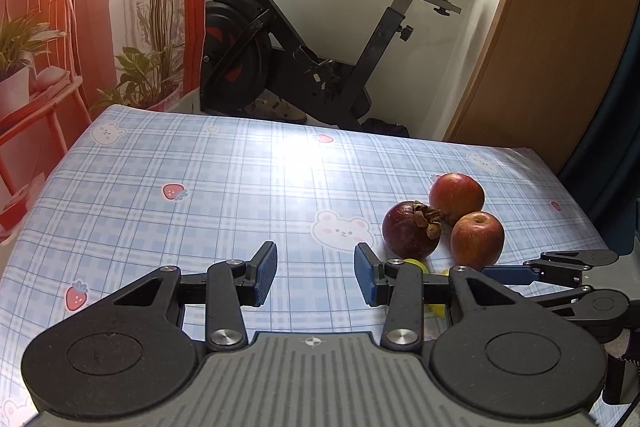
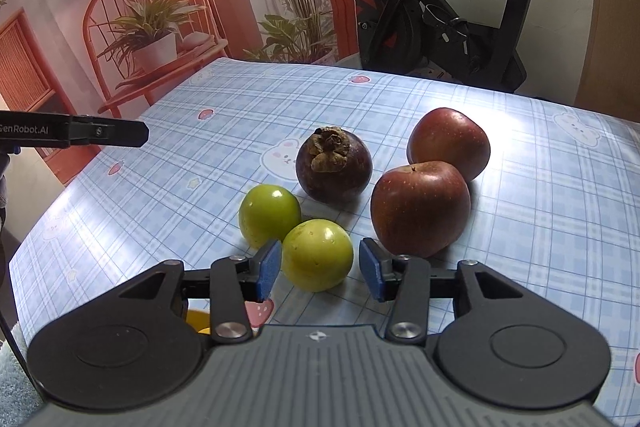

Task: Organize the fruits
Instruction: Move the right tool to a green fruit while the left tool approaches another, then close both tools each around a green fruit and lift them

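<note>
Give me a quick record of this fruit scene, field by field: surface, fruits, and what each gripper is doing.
surface: blue plaid tablecloth with bears and strawberries
red fruit: two round red apples, near, far, touching
dark fruit: one purple mangosteen, left of the apples
green fruit: two round green fruits, near, far
right gripper: jaws open around the near green fruit, right pad clear
left gripper: jaws open, empty

two apples [image 2: 420, 207], two green fruits [image 2: 270, 215], one mangosteen [image 2: 334, 167]
</note>
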Demonstrator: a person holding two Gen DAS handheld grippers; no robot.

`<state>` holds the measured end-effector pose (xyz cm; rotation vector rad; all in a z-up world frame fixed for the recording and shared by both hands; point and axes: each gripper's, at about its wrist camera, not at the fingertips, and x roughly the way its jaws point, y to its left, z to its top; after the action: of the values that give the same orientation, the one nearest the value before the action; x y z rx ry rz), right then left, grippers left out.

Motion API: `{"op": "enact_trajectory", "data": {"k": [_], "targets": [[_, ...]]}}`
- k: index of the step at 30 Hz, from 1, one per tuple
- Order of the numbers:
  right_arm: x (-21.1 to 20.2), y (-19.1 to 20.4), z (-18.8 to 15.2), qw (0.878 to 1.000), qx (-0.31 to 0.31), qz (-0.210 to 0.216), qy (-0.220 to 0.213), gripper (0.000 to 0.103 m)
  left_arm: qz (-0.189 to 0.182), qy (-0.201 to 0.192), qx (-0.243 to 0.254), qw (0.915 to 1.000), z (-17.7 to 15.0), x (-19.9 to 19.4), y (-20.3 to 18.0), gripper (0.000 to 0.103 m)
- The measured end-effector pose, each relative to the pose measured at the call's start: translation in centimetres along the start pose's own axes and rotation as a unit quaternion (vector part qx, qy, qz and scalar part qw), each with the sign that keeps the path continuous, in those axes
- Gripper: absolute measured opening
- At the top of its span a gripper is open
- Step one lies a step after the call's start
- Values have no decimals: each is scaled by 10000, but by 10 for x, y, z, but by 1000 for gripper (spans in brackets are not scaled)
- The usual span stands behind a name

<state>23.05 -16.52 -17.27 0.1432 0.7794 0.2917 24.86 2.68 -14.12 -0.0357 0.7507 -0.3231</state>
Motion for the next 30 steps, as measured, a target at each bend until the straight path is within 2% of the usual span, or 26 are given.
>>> {"op": "enact_trajectory", "data": {"k": [17, 30], "targets": [[16, 0, 0, 9998, -53, 77, 186, 50, -121, 229, 50, 9997, -2, 18, 7, 46], [-8, -16, -14, 9999, 72, -15, 130, 49, -517, 525, 262, 9969, -7, 43, -27, 52]]}}
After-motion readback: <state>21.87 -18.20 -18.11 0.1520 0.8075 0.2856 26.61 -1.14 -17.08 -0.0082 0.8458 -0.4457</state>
